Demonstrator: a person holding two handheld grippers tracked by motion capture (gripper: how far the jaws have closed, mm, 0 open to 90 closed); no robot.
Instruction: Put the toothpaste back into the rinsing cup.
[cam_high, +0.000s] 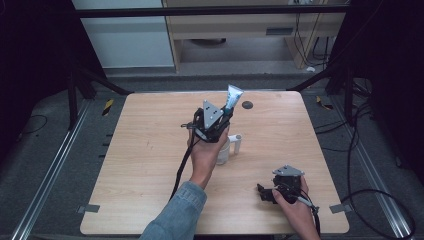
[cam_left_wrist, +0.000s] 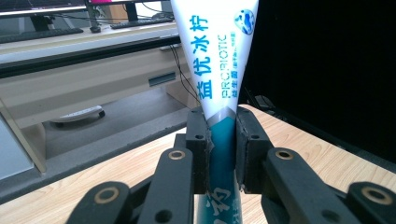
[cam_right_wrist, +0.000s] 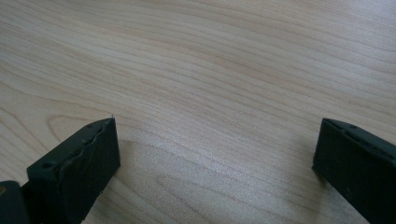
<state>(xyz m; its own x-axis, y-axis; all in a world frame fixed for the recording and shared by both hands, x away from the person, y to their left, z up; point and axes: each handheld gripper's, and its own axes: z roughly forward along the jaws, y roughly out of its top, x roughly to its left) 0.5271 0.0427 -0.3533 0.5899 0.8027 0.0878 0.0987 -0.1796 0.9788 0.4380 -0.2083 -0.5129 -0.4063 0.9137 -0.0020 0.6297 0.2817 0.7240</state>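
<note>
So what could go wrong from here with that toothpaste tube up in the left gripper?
1. The left gripper pinches the toothpaste tube on its narrow teal part, so the wide flat end could swing or slip.
2. The tube is soft; a hard squeeze might force paste out.
3. A white cup stands under that hand and could get knocked over. The right gripper, open over the table, is too far off to help.

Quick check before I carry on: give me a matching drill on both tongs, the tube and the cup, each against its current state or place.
Things:
1. left tongs
2. right tongs
3. tube
4. cup

States:
A. open, over bare wood
B. white, on the table beneath the left hand
C. shut on the tube
D. upright, crimped end up

Pairs: 1-C, 2-A, 3-D, 4-B
</note>
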